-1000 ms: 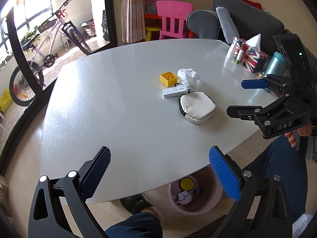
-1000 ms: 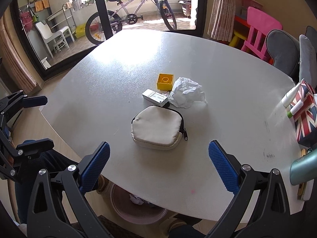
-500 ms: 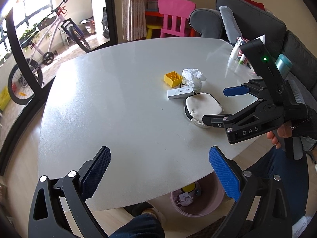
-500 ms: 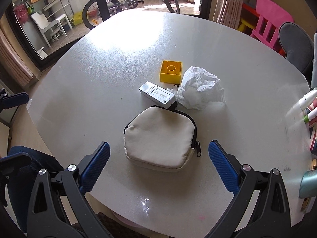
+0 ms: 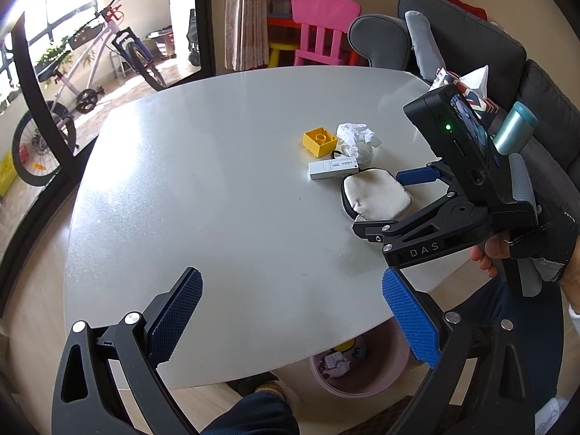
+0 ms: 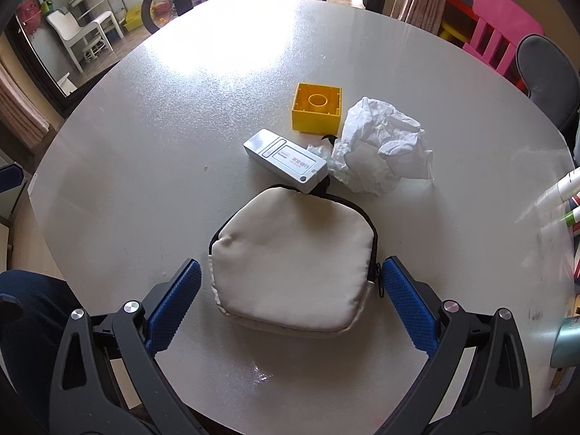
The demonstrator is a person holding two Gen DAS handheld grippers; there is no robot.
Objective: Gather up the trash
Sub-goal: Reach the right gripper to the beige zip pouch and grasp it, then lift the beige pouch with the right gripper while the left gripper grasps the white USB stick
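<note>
A crumpled white tissue (image 6: 380, 148) lies on the grey table (image 6: 181, 127), beside a yellow block (image 6: 317, 107) and a small white box (image 6: 284, 159). Nearer to me is a cream zip pouch (image 6: 293, 264). My right gripper (image 6: 290, 290) is open, with a blue pad on either side of the pouch's near end. In the left wrist view the right gripper (image 5: 391, 203) hovers over the pouch (image 5: 377, 197), held by a gloved hand (image 5: 536, 243). My left gripper (image 5: 291, 290) is open and empty above the table's near edge. A pink bin (image 5: 359, 366) holding scraps stands under the table.
A flag-patterned tissue box (image 5: 475, 94) and a teal bottle (image 5: 514, 127) stand at the table's right edge. A pink chair (image 5: 322, 29) and grey sofa (image 5: 471, 36) are behind the table, with a bicycle (image 5: 90, 72) to the left. The person's leg (image 5: 253, 413) is below.
The right gripper has moved forward over the table until its pads flank the cream pouch. The left gripper has stayed near the table's front edge, still open.
</note>
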